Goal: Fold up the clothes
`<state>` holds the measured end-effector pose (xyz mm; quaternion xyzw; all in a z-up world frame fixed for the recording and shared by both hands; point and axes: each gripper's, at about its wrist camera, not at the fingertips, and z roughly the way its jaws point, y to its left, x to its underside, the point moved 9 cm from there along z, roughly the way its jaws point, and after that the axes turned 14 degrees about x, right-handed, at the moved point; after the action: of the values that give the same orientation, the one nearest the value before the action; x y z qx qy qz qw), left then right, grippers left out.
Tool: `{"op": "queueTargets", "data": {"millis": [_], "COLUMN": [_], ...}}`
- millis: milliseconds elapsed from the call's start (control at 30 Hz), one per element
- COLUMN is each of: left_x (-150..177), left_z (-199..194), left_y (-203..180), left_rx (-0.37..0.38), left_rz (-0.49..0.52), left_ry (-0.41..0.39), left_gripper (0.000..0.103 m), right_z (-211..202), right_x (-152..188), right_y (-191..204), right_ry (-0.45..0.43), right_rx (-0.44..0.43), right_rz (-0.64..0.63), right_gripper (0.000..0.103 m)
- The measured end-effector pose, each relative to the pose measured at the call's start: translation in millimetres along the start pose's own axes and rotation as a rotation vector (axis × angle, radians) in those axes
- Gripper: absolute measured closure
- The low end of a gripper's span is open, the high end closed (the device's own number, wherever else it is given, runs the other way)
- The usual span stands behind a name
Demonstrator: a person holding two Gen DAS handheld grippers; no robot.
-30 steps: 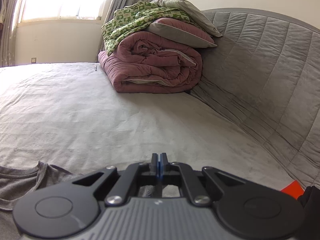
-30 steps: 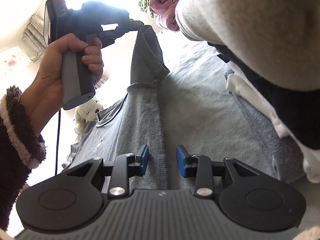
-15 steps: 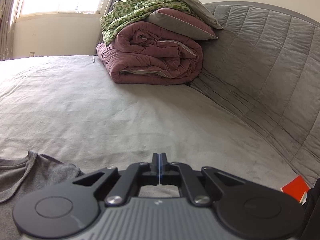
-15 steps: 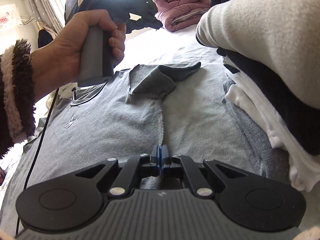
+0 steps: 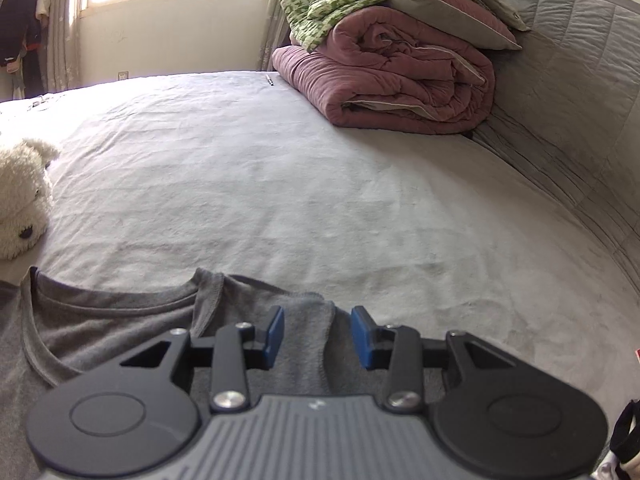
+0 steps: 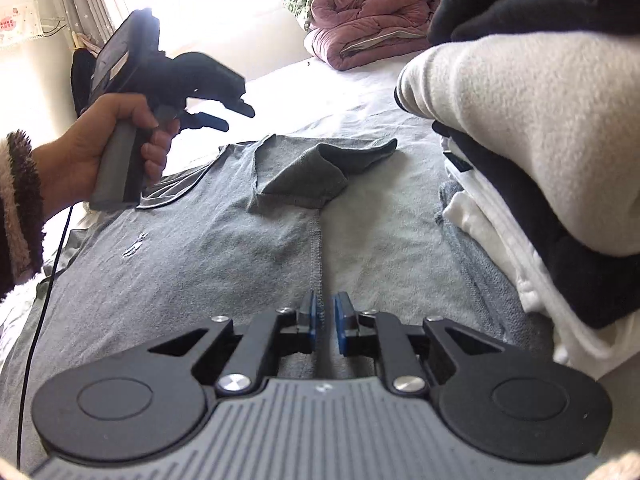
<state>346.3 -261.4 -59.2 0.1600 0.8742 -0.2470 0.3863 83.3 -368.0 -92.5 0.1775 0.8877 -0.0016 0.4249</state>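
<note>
Both wrist views low over the bed (image 5: 280,184), facing the headboard end, sharing grey shirt (image 6: 200,248), quilts (image 5: 392,80)

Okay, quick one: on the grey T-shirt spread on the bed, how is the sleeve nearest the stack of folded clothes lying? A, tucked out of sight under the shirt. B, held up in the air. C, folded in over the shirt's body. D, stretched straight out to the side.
C: the sleeve of the grey T-shirt lies doubled back on the shirt's chest, nothing gripping it.
</note>
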Motion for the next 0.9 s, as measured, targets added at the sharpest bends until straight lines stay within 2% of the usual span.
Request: {"op": "queueTargets", "data": {"millis": [67, 200, 333, 433, 567, 700, 833, 900], "left_x": [17.7, 58.2, 101.4, 130.7, 158.5, 187.9, 209.5, 219.7], "left_z": [-12.8, -48.6, -96.2, -130.1, -178.5, -219.3, -253.6, -271.0], "left_y": [10.4, 31.6, 57.9, 76.5, 93.0, 106.9, 118.4, 128.1], "left_rx": [0.005, -0.008, 0.015, 0.029, 0.021, -0.023, -0.085, -0.120], "left_rz": [-0.015, 0.001, -0.032, -0.073, -0.090, -0.080, -0.042, -0.038], "left_ry": [0.002, -0.005, -0.043, -0.059, -0.112, -0.141, -0.156, -0.158], "left_gripper": [0.062, 0.059, 0.056, 0.056, 0.053, 0.052, 0.051, 0.048], "right_z": [-1.6, -6.2, -11.5, -21.9, -51.9, -69.6, -59.3, -50.7], "right_x": [-2.5, -9.2, -5.9, 0.6, 1.8, 15.1, 41.2, 57.5], "right_y": [-0.5, -9.3, -28.2, -39.1, -29.0, 14.6, 67.1, 74.9], "right_ry": [-0.008, 0.016, 0.095, 0.100, -0.010, -0.097, -0.102, -0.080], "right_rx": [0.011, -0.035, -0.119, -0.111, -0.095, -0.099, -0.110, -0.071], "right_rz": [-0.003, 0.057, 0.213, 0.263, 0.169, -0.044, -0.226, -0.298], "right_gripper": [0.071, 0.071, 0.071, 0.071, 0.071, 0.071, 0.071, 0.069]}}
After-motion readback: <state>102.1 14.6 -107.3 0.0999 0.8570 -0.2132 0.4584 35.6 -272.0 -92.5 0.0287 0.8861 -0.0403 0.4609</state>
